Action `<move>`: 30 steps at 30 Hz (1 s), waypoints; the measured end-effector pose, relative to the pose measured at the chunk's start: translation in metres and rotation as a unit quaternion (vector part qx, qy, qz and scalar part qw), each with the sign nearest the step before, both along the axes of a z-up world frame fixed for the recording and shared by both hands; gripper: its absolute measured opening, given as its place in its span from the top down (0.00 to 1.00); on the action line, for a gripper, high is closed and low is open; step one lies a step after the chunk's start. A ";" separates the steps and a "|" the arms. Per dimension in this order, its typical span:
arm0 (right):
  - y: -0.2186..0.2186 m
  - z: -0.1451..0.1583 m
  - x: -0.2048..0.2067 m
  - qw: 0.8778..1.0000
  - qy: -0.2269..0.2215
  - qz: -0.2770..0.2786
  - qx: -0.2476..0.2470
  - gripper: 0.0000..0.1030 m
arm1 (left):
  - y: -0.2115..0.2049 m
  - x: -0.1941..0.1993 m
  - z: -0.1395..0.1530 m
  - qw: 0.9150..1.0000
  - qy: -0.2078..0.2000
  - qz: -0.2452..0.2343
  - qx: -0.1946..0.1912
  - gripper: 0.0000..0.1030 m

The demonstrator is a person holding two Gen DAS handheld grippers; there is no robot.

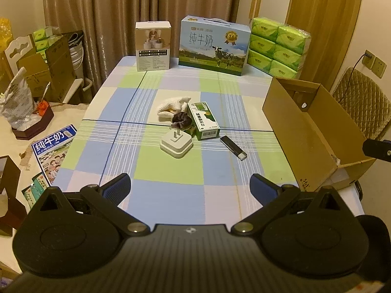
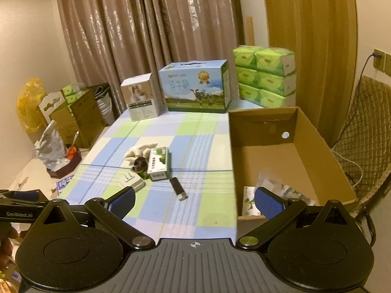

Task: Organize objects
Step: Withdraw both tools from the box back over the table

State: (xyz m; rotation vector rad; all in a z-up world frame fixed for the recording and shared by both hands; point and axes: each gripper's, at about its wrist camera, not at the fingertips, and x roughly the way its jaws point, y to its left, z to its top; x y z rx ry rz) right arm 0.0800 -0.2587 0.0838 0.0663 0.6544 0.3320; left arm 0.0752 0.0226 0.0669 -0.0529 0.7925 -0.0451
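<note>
Both of my claws hang above the near end of the checked tablecloth (image 1: 171, 171), and each is spread wide with nothing between its blue pads. My left gripper (image 1: 190, 189) fills the bottom of its frame; my right gripper (image 2: 194, 202) does the same in its own.

At the middle of the left view lies a small cluster: a white charger plug (image 1: 176, 144), prongs up, a green carton (image 1: 204, 120) just right of it, a dark hair tie (image 1: 179, 120) between them, and a cream cloth (image 1: 172, 107) behind. A black lighter (image 1: 233, 148) lies apart, lower right of the carton.

At the right of both frames stands an open cardboard box (image 2: 288, 161); small packets (image 2: 288, 190) rest in its near corner.
</note>
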 end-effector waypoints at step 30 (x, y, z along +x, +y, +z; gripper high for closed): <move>0.069 -0.029 -0.017 0.995 -0.025 0.092 -0.040 0.02 | 0.044 -0.002 0.011 1.000 -0.025 0.001 0.006 0.01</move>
